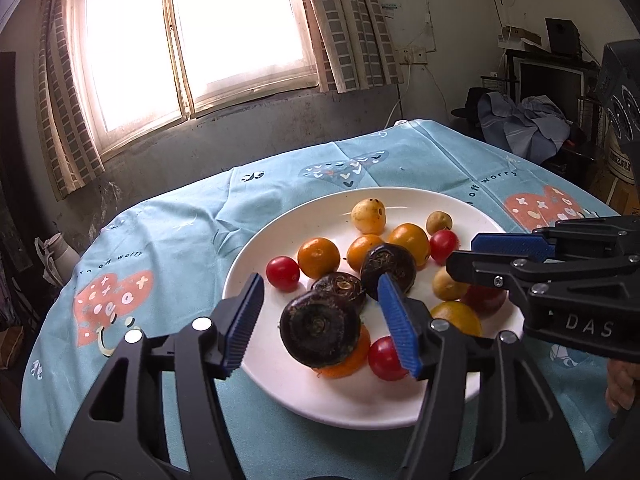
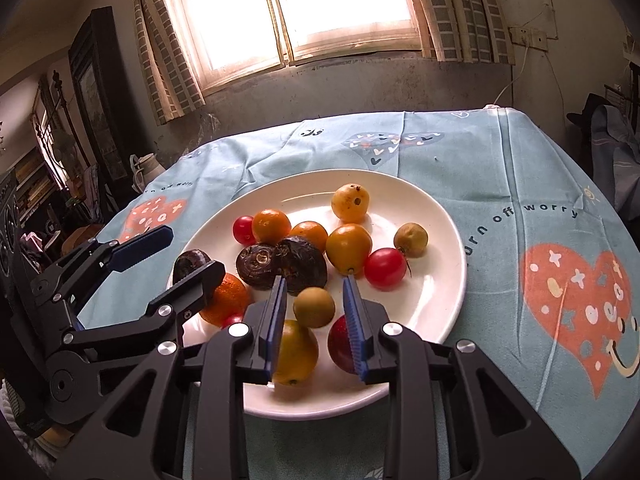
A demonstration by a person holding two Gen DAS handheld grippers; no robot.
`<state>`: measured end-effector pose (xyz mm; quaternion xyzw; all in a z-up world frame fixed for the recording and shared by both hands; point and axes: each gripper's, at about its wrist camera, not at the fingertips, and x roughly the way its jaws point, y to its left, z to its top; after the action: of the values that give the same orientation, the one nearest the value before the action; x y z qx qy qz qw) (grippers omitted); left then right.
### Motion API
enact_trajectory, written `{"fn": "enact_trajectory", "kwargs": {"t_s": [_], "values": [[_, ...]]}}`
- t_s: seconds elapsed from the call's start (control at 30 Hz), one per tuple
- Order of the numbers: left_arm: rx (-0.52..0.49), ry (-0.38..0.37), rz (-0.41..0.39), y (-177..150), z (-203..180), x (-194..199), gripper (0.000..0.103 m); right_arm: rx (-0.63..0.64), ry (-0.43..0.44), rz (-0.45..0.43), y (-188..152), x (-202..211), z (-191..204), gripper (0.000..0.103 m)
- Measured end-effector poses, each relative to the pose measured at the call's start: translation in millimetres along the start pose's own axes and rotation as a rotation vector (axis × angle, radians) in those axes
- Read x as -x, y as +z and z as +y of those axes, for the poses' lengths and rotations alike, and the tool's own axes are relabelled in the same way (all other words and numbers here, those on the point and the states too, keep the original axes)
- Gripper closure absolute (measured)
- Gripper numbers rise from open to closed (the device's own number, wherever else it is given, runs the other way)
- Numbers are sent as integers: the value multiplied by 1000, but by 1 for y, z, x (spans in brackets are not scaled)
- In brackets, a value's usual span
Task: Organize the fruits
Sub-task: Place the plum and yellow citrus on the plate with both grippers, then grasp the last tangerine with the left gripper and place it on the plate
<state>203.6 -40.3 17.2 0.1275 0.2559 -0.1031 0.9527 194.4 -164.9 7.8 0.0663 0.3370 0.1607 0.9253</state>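
Dark water chestnut [image 1: 319, 329] sits between half-open left gripper [image 1: 320, 312] pads, ungripped; right gripper [image 2: 316, 328] narrow, empty: centre before closing.

The plate [image 2: 440, 216] is plain white. On it, near its middle, the water chestnuts [image 2: 280, 264] are dark brown, almost black. Around them the small oranges [image 2: 271, 226] are bright orange and the cherry tomatoes [image 2: 385, 269] are red. At the far side of the plate one round fruit [image 2: 350, 202] is pale yellow with dark spots. Under the plate the tablecloth [image 2: 520, 168] is light blue with coral hearts [image 2: 576, 312] carrying white dots. Both grippers have blue ribbed pads [image 1: 396, 318] on black frames.
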Motion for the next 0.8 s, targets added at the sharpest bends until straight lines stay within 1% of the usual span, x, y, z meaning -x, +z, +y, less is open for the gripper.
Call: {"fn": "enact_trajectory", "kwargs": {"t_s": [0.07,0.1,0.2,0.3,0.4,0.5,0.6,0.63,0.67,0.7,0.8], "values": [[-2,0,1,0,0,3,40,-1,0,-3,0,3,0,74],[-3,2,1,0,0,6,37,-5,-2,-6,-1,6,0,74],[2,-7,-2,-4,3,23,34,-22,13,-15,-5,23,0,74],[23,-50,17,-14,8,48,34,-25,33,-26,-18,48,4,74],[27,-113,48,-35,8,77,34,-11,67,-15,-41,74,13,74],[-29,-178,75,-63,-3,109,33,33,120,24,-70,97,27,74],[-88,-217,88,-89,-15,136,31,66,168,66,-98,112,39,73],[-102,-235,92,-96,-19,142,31,61,183,83,-105,114,40,72],[-116,-252,96,-102,-24,147,30,50,200,103,-110,113,42,68],[-132,-262,99,-106,-29,150,30,40,216,127,-114,110,44,61],[-178,-273,97,-110,-40,150,29,53,250,165,-117,102,57,60]]}}
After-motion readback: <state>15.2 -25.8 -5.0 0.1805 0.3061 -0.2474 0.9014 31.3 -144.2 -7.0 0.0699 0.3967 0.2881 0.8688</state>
